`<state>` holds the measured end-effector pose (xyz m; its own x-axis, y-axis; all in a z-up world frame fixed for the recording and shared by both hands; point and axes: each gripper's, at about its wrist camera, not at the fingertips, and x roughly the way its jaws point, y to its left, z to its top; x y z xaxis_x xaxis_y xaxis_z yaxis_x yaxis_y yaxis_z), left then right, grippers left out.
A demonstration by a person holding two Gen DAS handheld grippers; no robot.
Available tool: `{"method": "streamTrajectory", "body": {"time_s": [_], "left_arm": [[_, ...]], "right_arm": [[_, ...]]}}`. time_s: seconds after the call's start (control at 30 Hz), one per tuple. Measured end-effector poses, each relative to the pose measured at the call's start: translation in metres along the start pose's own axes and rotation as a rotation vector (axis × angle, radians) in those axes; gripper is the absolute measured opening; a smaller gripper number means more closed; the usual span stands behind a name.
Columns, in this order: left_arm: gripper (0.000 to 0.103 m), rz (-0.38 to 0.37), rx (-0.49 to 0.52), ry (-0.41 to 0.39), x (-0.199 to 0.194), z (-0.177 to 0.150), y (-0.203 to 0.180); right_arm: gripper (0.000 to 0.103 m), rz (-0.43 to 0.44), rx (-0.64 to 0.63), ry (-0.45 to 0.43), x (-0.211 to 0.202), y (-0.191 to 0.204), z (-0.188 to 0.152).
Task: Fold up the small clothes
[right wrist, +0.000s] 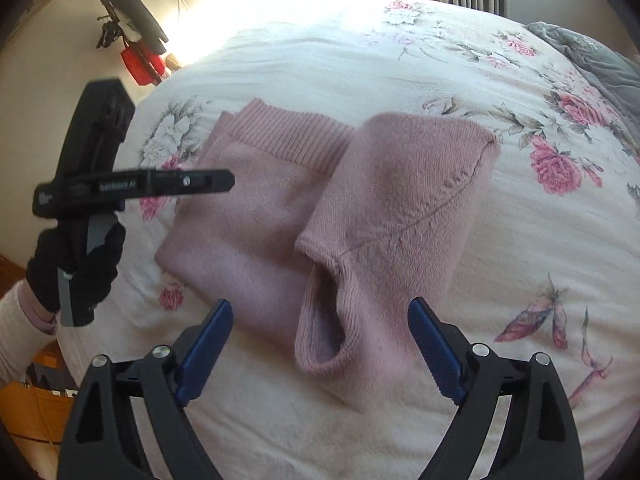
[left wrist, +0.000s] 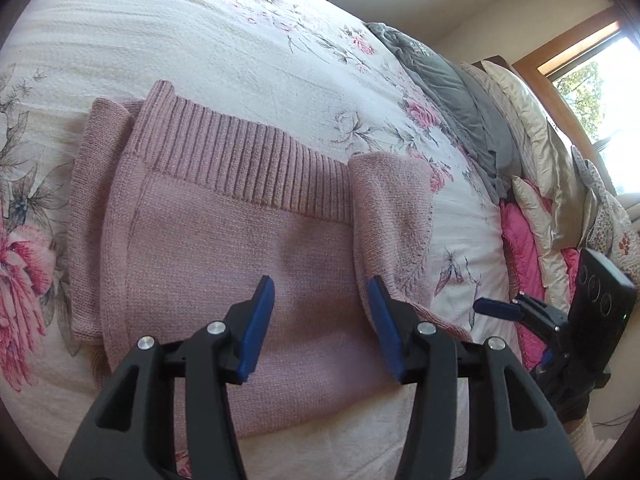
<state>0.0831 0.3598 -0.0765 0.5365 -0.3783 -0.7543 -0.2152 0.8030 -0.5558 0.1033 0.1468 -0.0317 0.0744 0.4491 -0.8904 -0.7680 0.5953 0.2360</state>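
A dusty-pink knit sweater (left wrist: 224, 240) lies flat on the floral bedspread, its ribbed hem (left wrist: 240, 152) on the far side. One side is folded in over the body (right wrist: 400, 200), and a ribbed cuff opening (right wrist: 324, 320) faces the right gripper. My left gripper (left wrist: 322, 300) hovers open just above the sweater body, nothing between its blue pads. My right gripper (right wrist: 320, 332) is open wide, straddling the cuff from above without holding it. The other gripper shows in each view: the right one (left wrist: 496, 308) at the sweater's right edge, the left one (right wrist: 230, 180) held by a black-gloved hand (right wrist: 76, 268).
The bed's white floral cover (left wrist: 240, 40) spreads all around the sweater. Grey blanket (left wrist: 460, 92), cream and pink pillows (left wrist: 532, 216) pile along the bed's right side under a window (left wrist: 592, 80). A coat stand with a red bag (right wrist: 140, 64) stands by the far wall.
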Motion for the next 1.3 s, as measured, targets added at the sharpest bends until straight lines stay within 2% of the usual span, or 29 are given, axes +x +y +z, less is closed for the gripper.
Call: {"method": "streamTrajectory", "body": {"time_s": [0.07, 0.13, 0.23, 0.3, 0.4, 0.63, 0.77, 0.83, 0.87, 0.9, 0.93, 1.1, 1.3], "left_arm": [[0.050, -0.016, -0.002, 0.027, 0.012, 0.001, -0.007], [0.054, -0.029, -0.007, 0.057, 0.025, 0.002, -0.015], [0.056, -0.050, -0.028, 0.098, 0.044, 0.002, -0.022], [0.056, -0.067, -0.057, 0.119, 0.055, 0.002, -0.023], [0.056, -0.108, -0.122, 0.145, 0.069, 0.002, -0.020], [0.057, -0.202, -0.232, 0.183, 0.100, 0.009, -0.023], [0.057, -0.231, -0.241, 0.167, 0.111, 0.024, -0.031], [0.044, -0.236, -0.228, 0.157, 0.116, 0.033, -0.035], [0.030, -0.233, -0.223, 0.150, 0.118, 0.037, -0.037], [0.021, -0.235, -0.217, 0.144, 0.118, 0.040, -0.038], [0.021, -0.250, -0.215, 0.138, 0.118, 0.043, -0.039], [0.017, -0.266, -0.139, 0.042, 0.078, 0.048, -0.051], [0.017, -0.225, -0.038, -0.059, 0.005, 0.054, -0.045]], "right_arm": [[0.089, -0.047, -0.043, 0.029, 0.013, 0.008, -0.012], [0.089, -0.056, -0.049, 0.036, 0.022, 0.010, -0.019], [0.078, -0.062, -0.035, 0.022, 0.035, 0.007, -0.020], [0.047, -0.069, -0.016, 0.021, 0.040, 0.000, -0.019], [0.024, -0.032, 0.040, 0.009, 0.036, -0.014, -0.020], [0.019, 0.108, 0.134, -0.075, -0.002, -0.037, -0.030], [0.019, 0.155, 0.144, -0.101, -0.012, -0.041, -0.034], [0.019, 0.173, 0.147, -0.110, -0.014, -0.040, -0.034], [0.019, 0.180, 0.147, -0.115, -0.015, -0.041, -0.034], [0.019, 0.185, 0.146, -0.123, -0.016, -0.038, -0.034], [0.019, 0.187, 0.146, -0.130, -0.017, -0.035, -0.033], [0.018, 0.275, 0.167, -0.155, -0.020, -0.024, -0.022], [0.017, 0.390, 0.104, -0.185, -0.021, 0.024, 0.002]]}}
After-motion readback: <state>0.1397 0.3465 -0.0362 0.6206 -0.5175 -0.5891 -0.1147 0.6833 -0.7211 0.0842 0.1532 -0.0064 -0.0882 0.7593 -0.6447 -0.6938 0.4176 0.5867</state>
